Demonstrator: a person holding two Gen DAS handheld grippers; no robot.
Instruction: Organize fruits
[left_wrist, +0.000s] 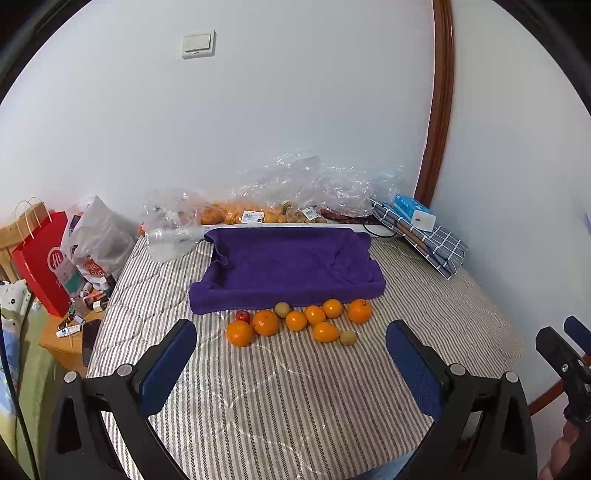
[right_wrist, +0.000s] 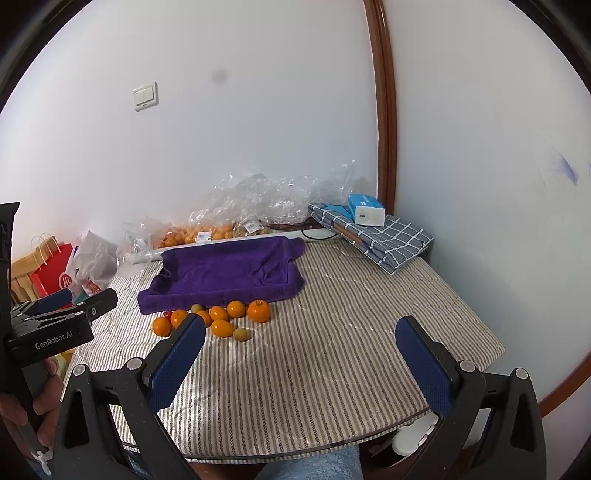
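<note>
- The left gripper (left_wrist: 291, 354) hangs above the striped mattress (left_wrist: 295, 406) with its jaws spread wide and nothing between them; the right gripper (right_wrist: 301, 354) is likewise wide and empty, well short of the fruit.
- The fruits (left_wrist: 295, 320), mostly oranges plus two small greenish ones and a small red one, lie loose in a cluster on the mattress, just in front of the purple towel-lined tray (left_wrist: 288, 266).
- They are packed close, several touching, so a wide jaw coming down on one is likely to nudge its neighbours and send them rolling across the soft surface.
- Round, smooth skins may squirt out of the pads (left_wrist: 168, 365) if the closing is off-centre.
- The small greenish fruit (left_wrist: 348, 337) may be missed or crushed.
- The tray's front lip sits right behind the pile; a low carry could catch it.
</note>
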